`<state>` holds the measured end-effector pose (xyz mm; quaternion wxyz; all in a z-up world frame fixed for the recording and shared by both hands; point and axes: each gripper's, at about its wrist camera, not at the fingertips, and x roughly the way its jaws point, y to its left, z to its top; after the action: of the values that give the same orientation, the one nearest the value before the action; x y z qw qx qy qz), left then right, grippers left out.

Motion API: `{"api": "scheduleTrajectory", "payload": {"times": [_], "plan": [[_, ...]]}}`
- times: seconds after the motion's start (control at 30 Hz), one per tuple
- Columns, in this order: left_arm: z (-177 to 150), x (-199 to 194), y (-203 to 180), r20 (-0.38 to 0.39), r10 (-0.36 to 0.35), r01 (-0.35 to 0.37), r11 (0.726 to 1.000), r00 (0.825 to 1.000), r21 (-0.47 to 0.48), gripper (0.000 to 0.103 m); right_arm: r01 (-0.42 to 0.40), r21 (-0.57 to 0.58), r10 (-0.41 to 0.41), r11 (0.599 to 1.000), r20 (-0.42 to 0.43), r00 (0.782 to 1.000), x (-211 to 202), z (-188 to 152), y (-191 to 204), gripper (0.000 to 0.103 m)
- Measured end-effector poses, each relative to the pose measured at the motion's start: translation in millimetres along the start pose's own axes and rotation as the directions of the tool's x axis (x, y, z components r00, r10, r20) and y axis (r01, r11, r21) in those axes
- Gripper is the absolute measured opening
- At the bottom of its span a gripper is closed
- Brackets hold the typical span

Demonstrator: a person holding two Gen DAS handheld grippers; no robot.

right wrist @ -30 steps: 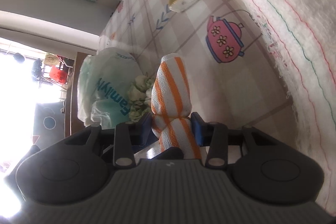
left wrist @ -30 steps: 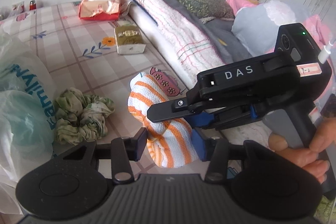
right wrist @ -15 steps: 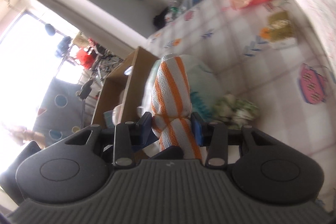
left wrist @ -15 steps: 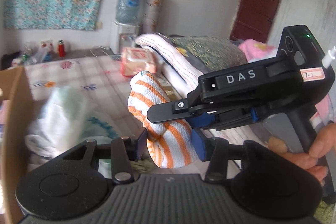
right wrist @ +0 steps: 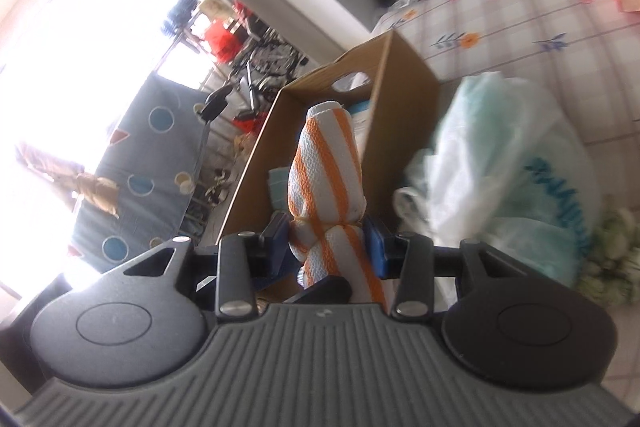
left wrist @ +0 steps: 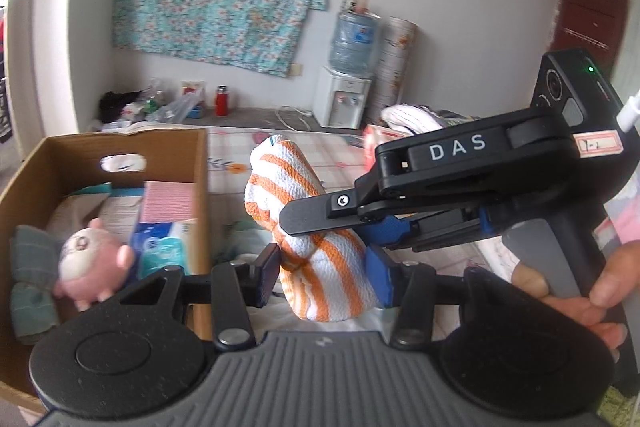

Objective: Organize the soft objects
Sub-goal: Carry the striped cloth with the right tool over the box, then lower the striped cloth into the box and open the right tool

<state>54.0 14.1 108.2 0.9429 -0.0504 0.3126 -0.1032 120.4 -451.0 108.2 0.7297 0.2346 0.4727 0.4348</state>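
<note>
A rolled towel with orange and white stripes [left wrist: 304, 227] hangs in the air, held from two sides. My left gripper [left wrist: 324, 273] is shut on its lower part, blue pads pressing both sides. My right gripper [right wrist: 328, 243] is shut on the same towel [right wrist: 328, 163] lower down, pinching it into a waist. In the left wrist view that gripper reaches in from the right, with a person's hand [left wrist: 580, 295] on its grip. An open cardboard box [left wrist: 120, 147] stands to the left of the towel and below it. It holds a pink plush toy [left wrist: 92, 259] and tissue packs [left wrist: 160, 247].
In the right wrist view the box [right wrist: 400, 87] lies straight ahead behind the towel. A white plastic bag [right wrist: 500, 167] stands right of the box and a crumpled green cloth [right wrist: 612, 255] beyond it, on the checked bed mat [right wrist: 540, 19]. A water dispenser [left wrist: 340, 99] stands by the far wall.
Both grippers, still shut on the towel, rose off the checked mat and swung left. The box came into view, while the bag and green cloth slid off to the side.
</note>
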Motion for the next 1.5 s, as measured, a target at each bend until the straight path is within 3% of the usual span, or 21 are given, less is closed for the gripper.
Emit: {"api": "scheduleTrajectory", "payload": {"times": [0.47, 0.8, 0.97, 1.1, 1.27, 1.5], "plan": [[-14.2, -49.2, 96.8, 0.037, 0.155, -0.146, 0.973, 0.987, -0.181, 0.048, -0.051, -0.135, 0.026, 0.989, -0.184, 0.983, 110.2, 5.5, 97.1, 0.041], [-39.1, -64.7, 154.7, 0.002, 0.212, -0.204, 0.944, 0.977, -0.258, 0.048, -0.080, -0.146, 0.034, 0.986, -0.297, 0.954, 185.8, -9.4, 130.4, 0.041], [-48.7, -56.8, 182.9, -0.049, 0.209, -0.214, 0.938, 0.977, -0.272, 0.049, -0.046, -0.176, -0.013, 0.983, -0.320, 0.947, 221.7, -18.5, 133.9, 0.042], [-54.6, -47.9, 196.0, -0.115, 0.257, -0.279, 0.924, 0.960, -0.261, 0.049, 0.019, -0.208, -0.093, 0.978, -0.353, 0.931, 245.6, -26.3, 126.4, 0.044], [-59.7, -55.6, 205.0, -0.121, 0.255, -0.280, 0.919, 0.959, -0.278, 0.050, 0.000, -0.180, -0.069, 0.984, -0.380, 0.923, 253.1, -28.9, 113.2, 0.044], [-57.3, -62.3, 199.4, -0.107, 0.270, -0.290, 0.915, 0.957, -0.279, 0.050, -0.036, -0.127, -0.009, 0.991, -0.338, 0.941, 229.3, -16.6, 101.3, 0.046]]}}
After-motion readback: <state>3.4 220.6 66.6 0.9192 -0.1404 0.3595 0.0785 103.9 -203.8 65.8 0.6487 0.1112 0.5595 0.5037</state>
